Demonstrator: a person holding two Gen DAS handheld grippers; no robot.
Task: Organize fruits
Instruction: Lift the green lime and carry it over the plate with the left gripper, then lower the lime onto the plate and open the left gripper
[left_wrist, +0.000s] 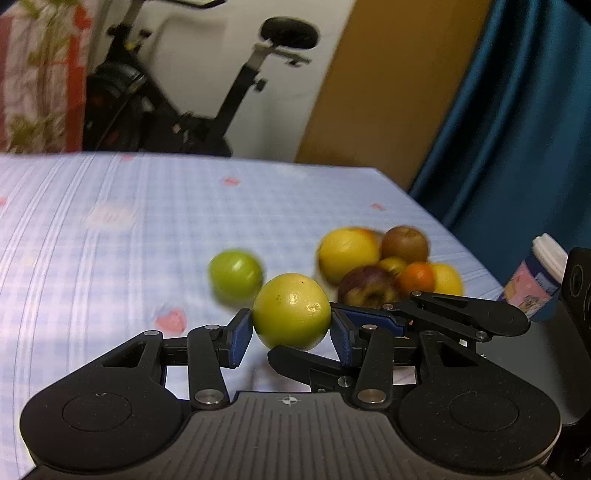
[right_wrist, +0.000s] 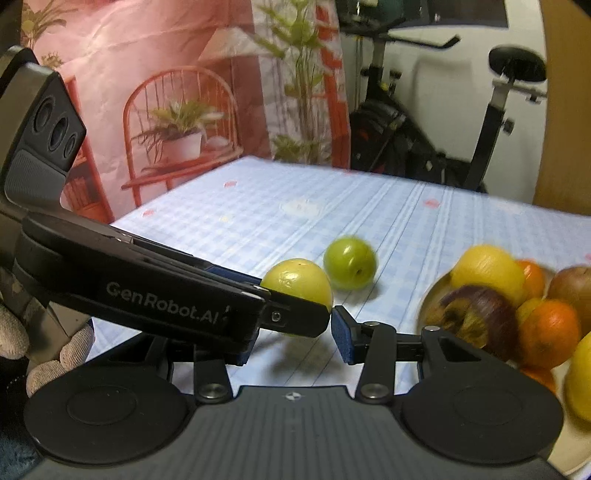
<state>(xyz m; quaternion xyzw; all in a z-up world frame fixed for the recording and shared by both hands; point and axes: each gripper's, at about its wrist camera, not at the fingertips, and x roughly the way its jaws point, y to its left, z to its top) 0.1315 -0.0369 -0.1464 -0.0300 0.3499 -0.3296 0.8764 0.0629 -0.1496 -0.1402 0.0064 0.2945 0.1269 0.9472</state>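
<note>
Fruit is the matter: a yellow-green fruit (left_wrist: 291, 312) sits squarely between the pads of the left gripper (left_wrist: 291, 332), clenched on it and lifted clear of the checked surface (left_wrist: 110, 240). The heap of mixed fruit (left_wrist: 388, 266) lies ahead and to that gripper's right, a second green fruit (left_wrist: 235, 275) just ahead to its left. The right gripper (right_wrist: 288, 332) crosses close beneath, grasping nothing visible, jaws partly apart

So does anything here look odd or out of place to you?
One green fruit lies alone on the tablecloth, apart from the pile of fruit. The left gripper holds a yellow-green fruit. A dark reddish fruit in the pile looks blotchy, perhaps bruised.
</note>
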